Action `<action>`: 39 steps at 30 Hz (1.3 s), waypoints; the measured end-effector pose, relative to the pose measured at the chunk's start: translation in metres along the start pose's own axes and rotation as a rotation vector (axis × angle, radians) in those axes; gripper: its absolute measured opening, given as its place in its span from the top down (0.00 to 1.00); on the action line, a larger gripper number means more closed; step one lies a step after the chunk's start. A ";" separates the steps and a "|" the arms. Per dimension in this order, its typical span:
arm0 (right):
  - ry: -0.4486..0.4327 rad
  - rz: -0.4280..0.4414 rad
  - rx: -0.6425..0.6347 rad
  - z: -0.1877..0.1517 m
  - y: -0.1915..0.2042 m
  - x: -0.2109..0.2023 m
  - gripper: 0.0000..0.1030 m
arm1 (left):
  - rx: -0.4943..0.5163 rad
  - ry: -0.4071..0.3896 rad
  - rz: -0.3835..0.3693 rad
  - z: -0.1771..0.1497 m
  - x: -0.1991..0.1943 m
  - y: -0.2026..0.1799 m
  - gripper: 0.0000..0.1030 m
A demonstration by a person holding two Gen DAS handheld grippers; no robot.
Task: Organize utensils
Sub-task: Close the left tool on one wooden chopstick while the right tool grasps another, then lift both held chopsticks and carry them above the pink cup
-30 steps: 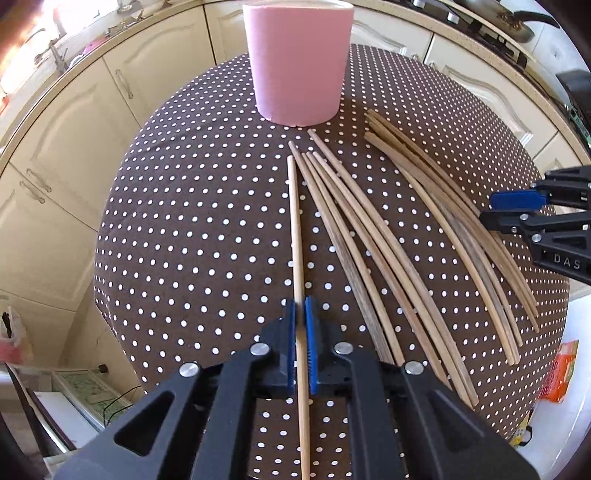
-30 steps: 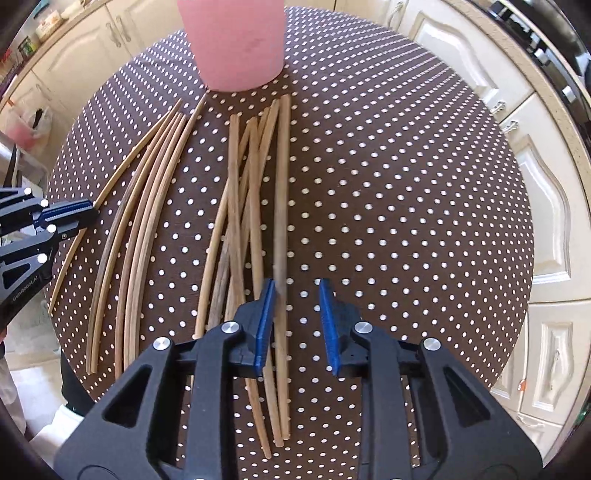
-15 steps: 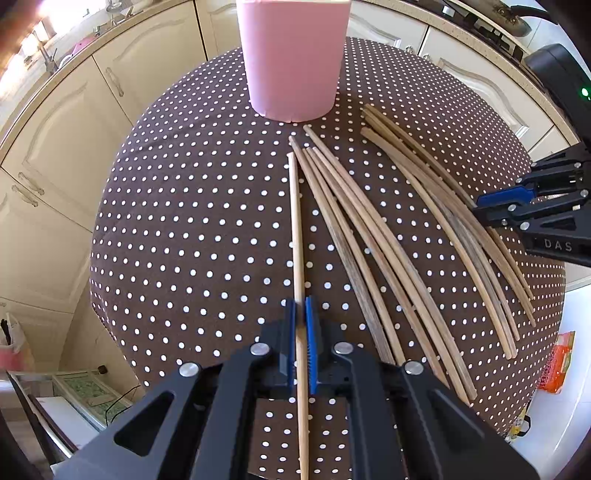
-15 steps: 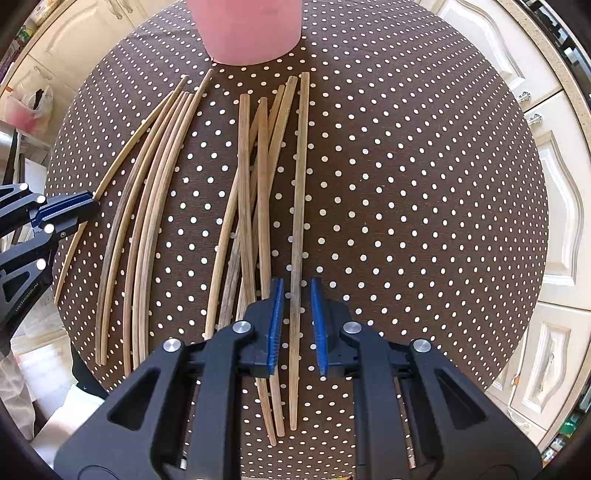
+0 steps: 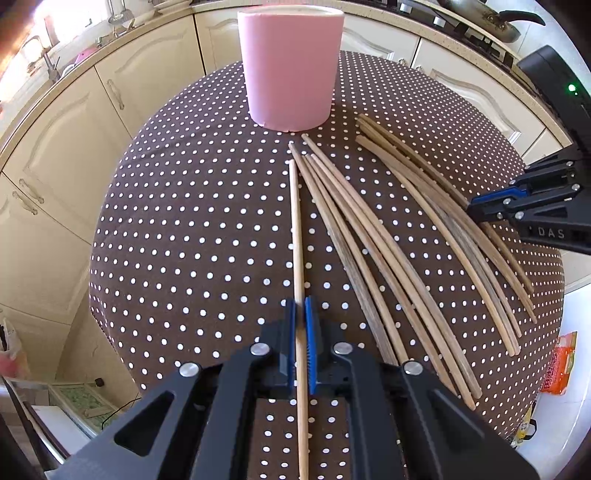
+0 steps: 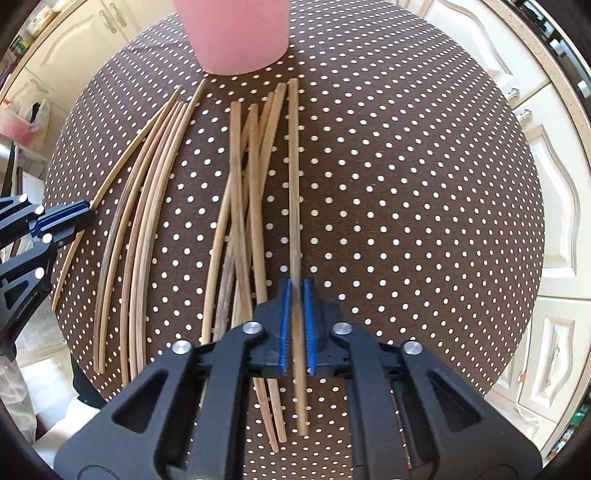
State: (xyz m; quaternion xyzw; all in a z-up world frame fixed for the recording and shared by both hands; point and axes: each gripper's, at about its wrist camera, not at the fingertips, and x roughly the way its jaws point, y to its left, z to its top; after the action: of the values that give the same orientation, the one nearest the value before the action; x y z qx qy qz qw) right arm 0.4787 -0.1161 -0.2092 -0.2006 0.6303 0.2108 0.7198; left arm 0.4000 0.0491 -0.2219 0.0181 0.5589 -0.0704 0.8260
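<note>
Thin wooden chopsticks (image 6: 240, 206) lie loose on the brown polka-dotted surface (image 6: 406, 184) before the pink cylindrical holder (image 5: 290, 70). One (image 6: 294, 192) has just been clamped by the right gripper (image 6: 295, 325); another (image 5: 297, 236) stays pinched in the left gripper (image 5: 300, 343), so both seem ready for lifting.

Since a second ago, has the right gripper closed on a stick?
Yes. The right gripper was open beside the rightmost stick; now its jaws are shut on it, the stick pointing toward the pink cup.
</note>
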 end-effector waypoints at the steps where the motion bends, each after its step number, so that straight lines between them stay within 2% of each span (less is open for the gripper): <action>1: -0.008 0.002 0.005 -0.002 -0.001 -0.001 0.94 | -0.002 -0.008 -0.008 -0.001 0.000 0.001 0.95; 10: -0.071 -0.045 0.019 -0.017 -0.001 -0.007 0.95 | -0.021 -0.070 -0.059 -0.008 0.000 0.016 0.95; 18: -0.173 -0.028 0.030 -0.019 0.014 -0.036 0.95 | -0.054 -0.154 -0.091 -0.008 -0.022 0.032 0.95; 23: -0.308 0.040 0.041 -0.028 0.018 -0.070 0.95 | -0.070 -0.273 -0.101 0.001 -0.055 0.041 0.95; 31: -0.585 0.144 0.074 -0.041 0.026 -0.127 0.95 | -0.124 -0.494 -0.193 0.022 -0.111 0.046 0.95; 36: -0.756 0.231 0.115 -0.030 0.031 -0.155 0.95 | -0.138 -0.633 -0.247 0.046 -0.132 0.037 0.95; 39: -0.836 0.245 0.126 -0.017 0.027 -0.165 0.95 | -0.140 -0.710 -0.248 0.064 -0.137 0.033 0.95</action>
State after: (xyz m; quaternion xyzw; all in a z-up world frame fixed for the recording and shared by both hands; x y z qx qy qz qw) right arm 0.4302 -0.1112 -0.0487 0.0224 0.3157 0.3191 0.8933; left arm 0.4135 0.0881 -0.0723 -0.1317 0.2393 -0.1332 0.9527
